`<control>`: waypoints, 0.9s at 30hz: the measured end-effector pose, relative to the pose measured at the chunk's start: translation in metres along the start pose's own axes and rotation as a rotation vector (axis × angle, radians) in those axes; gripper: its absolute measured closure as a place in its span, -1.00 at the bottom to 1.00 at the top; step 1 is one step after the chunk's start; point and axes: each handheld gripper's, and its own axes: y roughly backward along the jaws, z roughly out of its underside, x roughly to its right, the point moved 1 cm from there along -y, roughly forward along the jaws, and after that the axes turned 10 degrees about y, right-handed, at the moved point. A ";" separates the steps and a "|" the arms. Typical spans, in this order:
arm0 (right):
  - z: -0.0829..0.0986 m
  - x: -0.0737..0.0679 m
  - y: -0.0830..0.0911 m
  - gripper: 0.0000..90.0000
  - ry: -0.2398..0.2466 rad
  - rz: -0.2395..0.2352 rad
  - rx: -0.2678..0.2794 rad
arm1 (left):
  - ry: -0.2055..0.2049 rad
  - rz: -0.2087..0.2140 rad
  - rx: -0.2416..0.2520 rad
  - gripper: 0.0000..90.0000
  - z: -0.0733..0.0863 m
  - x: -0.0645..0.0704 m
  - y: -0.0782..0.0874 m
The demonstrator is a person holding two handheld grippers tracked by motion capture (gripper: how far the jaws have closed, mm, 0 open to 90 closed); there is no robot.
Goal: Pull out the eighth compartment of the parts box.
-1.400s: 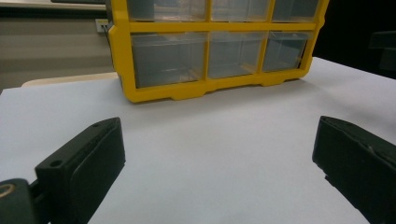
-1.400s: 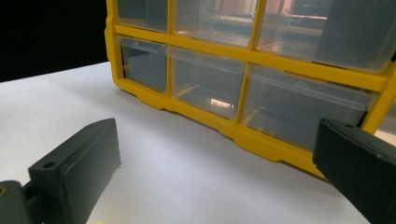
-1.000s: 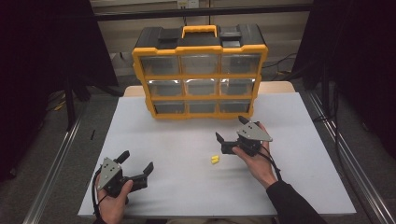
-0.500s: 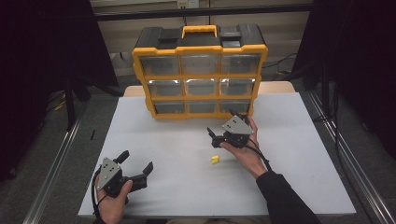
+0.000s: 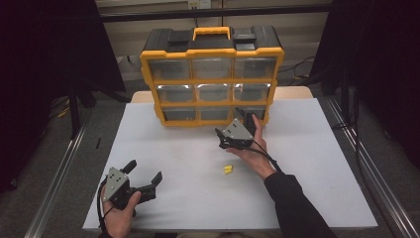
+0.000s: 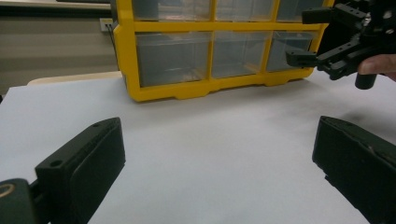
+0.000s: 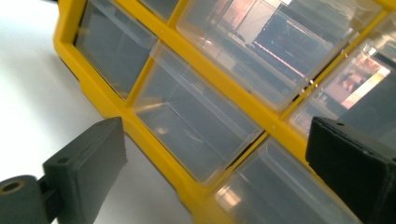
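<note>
White table top (image 5: 307, 163), near edge: left gripper (image 5: 143, 181) held low at the front left corner, jaws wide apart, nothing between them, aimed up the table toward the organizer. Small yellow piece (image 5: 228, 170) lies loose mid-table, just off the right hand (image 5: 252, 151); too small to tell its shape or heading. Right gripper (image 5: 229, 140) sits just in front of the bottom row of the yellow drawer organizer (image 5: 212, 74), jaws spread, empty, pointed at the bottom middle drawer (image 7: 196, 133); can't tell if it touches. Organizer stands upright at the far middle of the table, long axis running left-right, clear drawer fronts facing the person, three by three, black top with yellow carry handle (image 5: 212, 32). No brand or label readable on it.
</note>
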 end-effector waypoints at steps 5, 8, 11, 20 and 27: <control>-0.002 0.001 -0.012 -0.77 0.137 0.033 -0.026 | -0.001 0.001 -0.001 -0.94 0.000 0.000 0.000; -0.003 0.001 -0.016 -0.73 0.214 0.048 -0.032 | -0.006 -0.002 -0.003 -0.94 0.000 0.000 0.000; -0.004 -0.002 -0.022 -0.69 0.342 0.063 -0.049 | -0.010 -0.004 -0.005 -0.94 0.000 0.000 0.000; -0.004 -0.009 -0.032 -0.53 0.612 0.146 -0.081 | -0.009 -0.002 -0.008 -0.94 0.000 0.001 0.000; 0.000 -0.015 -0.036 -0.25 0.757 0.152 -0.119 | -0.007 -0.003 -0.007 -0.94 0.000 0.000 0.000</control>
